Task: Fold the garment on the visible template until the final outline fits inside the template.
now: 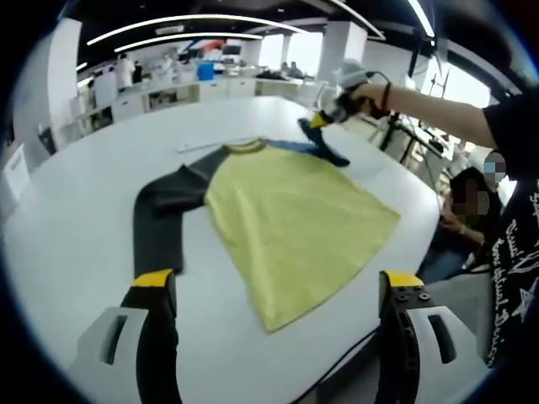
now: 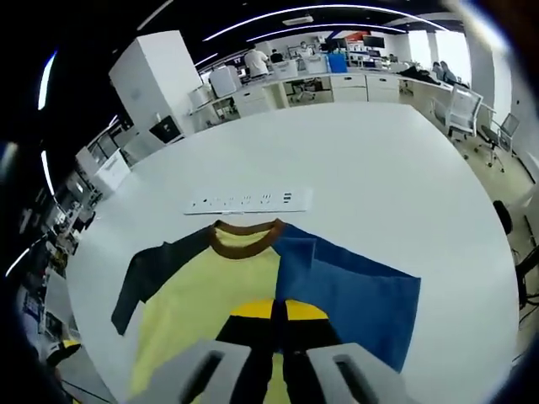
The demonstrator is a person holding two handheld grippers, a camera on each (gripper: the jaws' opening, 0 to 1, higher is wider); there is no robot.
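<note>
Left tongs [image 1: 274, 290] hover over the near edge of the bench [image 1: 76, 227], jaws wide apart, gripping nothing. Just past them the garment [image 1: 295, 223] lies flat on the bench: yellow body, hem nearest the left gripper view, brown collar [image 1: 246, 146] at the far end. Dark grey sleeve [image 1: 160, 215] runs down the left side of that view. Blue sleeve [image 2: 354, 286] is folded partway in over the yellow body. Right tongs [image 2: 278, 313] have jaws together, yellow tips nearly touching, right at the blue/yellow boundary; cannot tell whether fabric is pinched between them. In the left gripper view, a person's hand [image 1: 362, 97] holds the right tongs at the blue sleeve. Beyond the collar a white power strip [image 2: 250, 200] lies on the bench, apart from the garment. Far back: office desks, chairs, people.
</note>
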